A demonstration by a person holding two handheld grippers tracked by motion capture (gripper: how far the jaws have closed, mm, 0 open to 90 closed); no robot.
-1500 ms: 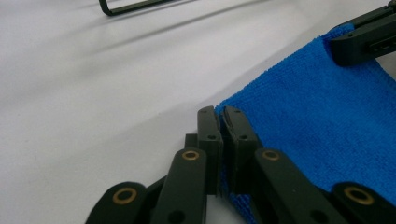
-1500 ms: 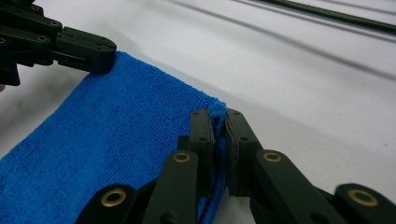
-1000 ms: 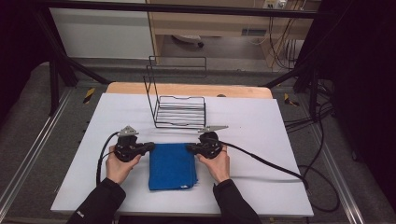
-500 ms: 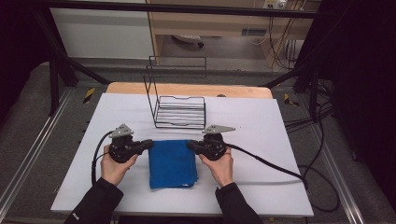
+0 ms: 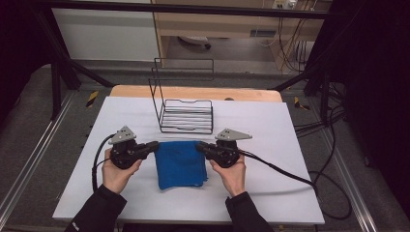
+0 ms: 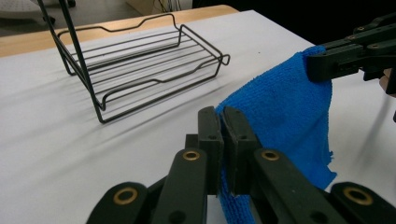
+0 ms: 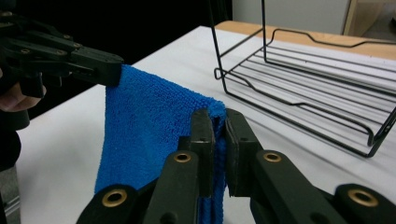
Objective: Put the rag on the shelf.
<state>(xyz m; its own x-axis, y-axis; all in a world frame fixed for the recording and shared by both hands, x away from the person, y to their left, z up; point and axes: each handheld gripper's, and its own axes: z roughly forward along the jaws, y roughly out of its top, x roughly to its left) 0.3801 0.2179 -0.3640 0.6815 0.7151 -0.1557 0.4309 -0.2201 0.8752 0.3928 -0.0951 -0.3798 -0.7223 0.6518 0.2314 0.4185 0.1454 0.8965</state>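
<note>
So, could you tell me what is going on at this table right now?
A person holds a tool in each hand, and both are shut on the far corners of a blue terry cloth. The left tool and right tool hold that edge up; its near end looks to rest on the white table. A black wire rack stands just behind.

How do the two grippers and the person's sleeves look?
Both the left gripper and the right gripper are black, with brass-coloured rivets on the fingers, a grey three-cornered plate on top, and a trailing black cable. The sleeves are dark.
</note>
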